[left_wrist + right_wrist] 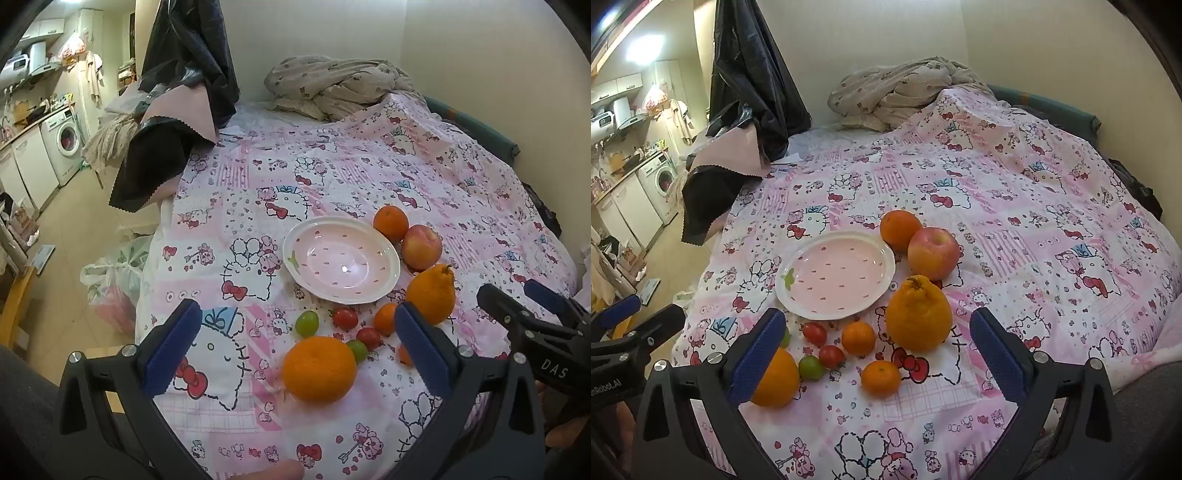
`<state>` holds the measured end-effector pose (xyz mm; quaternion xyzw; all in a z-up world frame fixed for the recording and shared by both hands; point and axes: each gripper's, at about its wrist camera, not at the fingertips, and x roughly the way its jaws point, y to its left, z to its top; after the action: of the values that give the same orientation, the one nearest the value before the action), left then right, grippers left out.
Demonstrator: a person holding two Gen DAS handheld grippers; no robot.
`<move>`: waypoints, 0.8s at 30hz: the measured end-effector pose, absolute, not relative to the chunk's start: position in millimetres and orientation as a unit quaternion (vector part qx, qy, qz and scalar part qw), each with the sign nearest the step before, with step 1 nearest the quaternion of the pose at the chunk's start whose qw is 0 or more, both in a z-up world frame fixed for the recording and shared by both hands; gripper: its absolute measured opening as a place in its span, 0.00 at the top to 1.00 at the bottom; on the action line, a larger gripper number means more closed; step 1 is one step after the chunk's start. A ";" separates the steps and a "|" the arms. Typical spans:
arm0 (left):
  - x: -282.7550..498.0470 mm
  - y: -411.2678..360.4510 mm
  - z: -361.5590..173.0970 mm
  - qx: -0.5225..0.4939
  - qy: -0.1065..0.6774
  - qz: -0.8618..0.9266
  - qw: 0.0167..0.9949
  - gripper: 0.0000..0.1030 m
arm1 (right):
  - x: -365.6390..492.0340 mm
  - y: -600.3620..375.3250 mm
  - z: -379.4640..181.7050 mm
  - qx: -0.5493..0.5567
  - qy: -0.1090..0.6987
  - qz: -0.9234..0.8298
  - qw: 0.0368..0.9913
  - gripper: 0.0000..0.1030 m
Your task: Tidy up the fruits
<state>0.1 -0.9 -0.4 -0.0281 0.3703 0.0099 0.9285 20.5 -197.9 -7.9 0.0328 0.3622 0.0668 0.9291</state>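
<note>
Around the empty plate point(834, 275) on the bed point(1015, 206) all fruit waits: pomelo-like citrus point(919, 314), apple point(933, 253) and orange point(899, 229) beside its right rim, a big orange point(319, 368), tangerines and small tomatoes nearer than it. Nothing is sorted yet. Left gripper point(295, 343) and right gripper point(879, 350) hover, jaws spread, holding nothing. One tangerine hides behind a left finger point(421, 343).

A shallow pink ceramic plate with white rim point(798, 302) lies empty ahead of the jaws. Beside it rest an orange point(899, 229), a red apple point(932, 253), a knobbly tangerine point(918, 314), small mandarins point(881, 376) and cherry tomatoes point(831, 356).
</note>
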 end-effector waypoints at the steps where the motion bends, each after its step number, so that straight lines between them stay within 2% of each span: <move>1: -0.1 -2.1 -0.6 -0.027 0.371 0.010 0.928 0.00 | 20.5 -197.9 -7.7 0.033 0.362 0.067 0.929 0.01; 24: 0.9 -1.8 -0.8 -0.038 0.374 0.009 0.927 0.00 | 19.3 -198.8 -5.8 0.034 0.360 0.066 0.930 0.01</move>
<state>0.9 -1.8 -0.8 -0.0384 0.3739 0.0091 0.9266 19.3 -198.8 -5.8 0.0335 0.3596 0.0664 0.9301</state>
